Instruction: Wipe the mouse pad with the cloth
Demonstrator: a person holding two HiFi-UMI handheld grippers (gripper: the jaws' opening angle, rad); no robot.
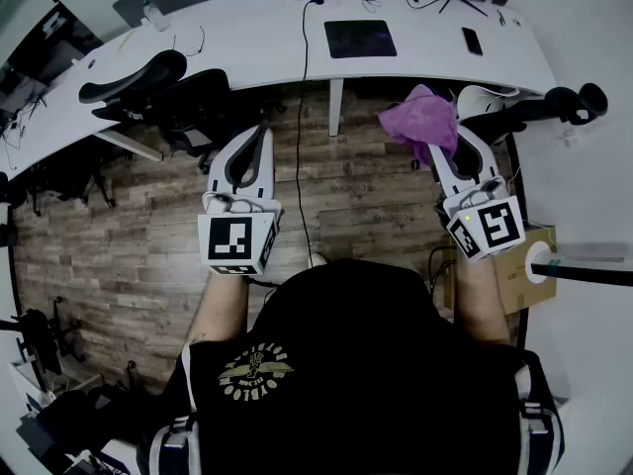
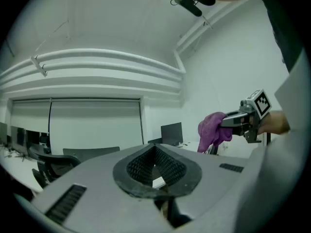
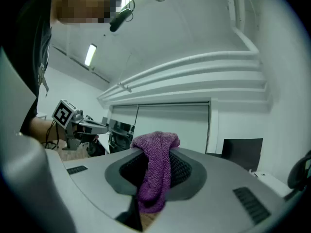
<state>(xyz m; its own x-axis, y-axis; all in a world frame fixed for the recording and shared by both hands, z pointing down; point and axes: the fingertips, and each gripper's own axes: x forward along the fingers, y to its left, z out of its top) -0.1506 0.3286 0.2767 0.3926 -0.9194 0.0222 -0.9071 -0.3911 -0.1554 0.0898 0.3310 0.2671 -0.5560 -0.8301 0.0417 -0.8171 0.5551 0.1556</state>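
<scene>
Left tool (image 1: pixel 260 135) hangs closed and empty over the floor. Right tool (image 1: pixel 450 151) is clamped on the purple cloth (image 1: pixel 423 117), up in the air. Ahead, slightly to its left, the dark mouse pad (image 1: pixel 360 38) lies flat on the white surface (image 1: pixel 227 43), well apart. The right tool is the nearer one.

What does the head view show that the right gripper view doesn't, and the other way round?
Only the head view shows the mouse pad lying on the desk, with a phone to its right. Only the right gripper view shows a ceiling light and the jaws pinching the purple cloth. Both show that cloth held in the right gripper, and both show the left gripper.
</scene>
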